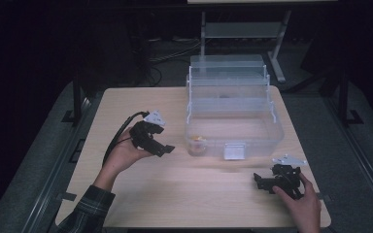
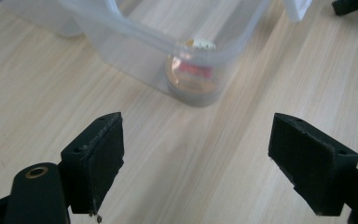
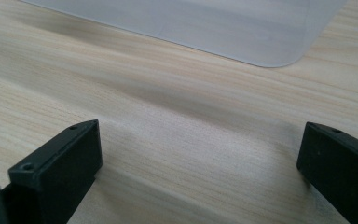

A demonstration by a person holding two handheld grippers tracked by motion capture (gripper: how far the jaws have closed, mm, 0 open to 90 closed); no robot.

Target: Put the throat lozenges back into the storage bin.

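Left gripper (image 1: 167,148) jaws spread wide, empty, held above pale wooden table (image 1: 175,189), aimed at small gold-and-red round tin (image 2: 191,74) inside front left corner of clear plastic storage box (image 1: 233,128). Right gripper (image 1: 258,179) jaws spread, empty, low over table near box's front right.

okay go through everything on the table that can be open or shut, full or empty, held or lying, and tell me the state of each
Clear plastic box: open, tiered trays folded back, front latch hanging loose.
Small jar: inside the box at its front left corner, lid on; upright or tilted, I cannot tell.
Left gripper: jaws wide apart, holding nothing, aimed at the jar.
Right gripper: jaws wide apart, holding nothing, low over the table.
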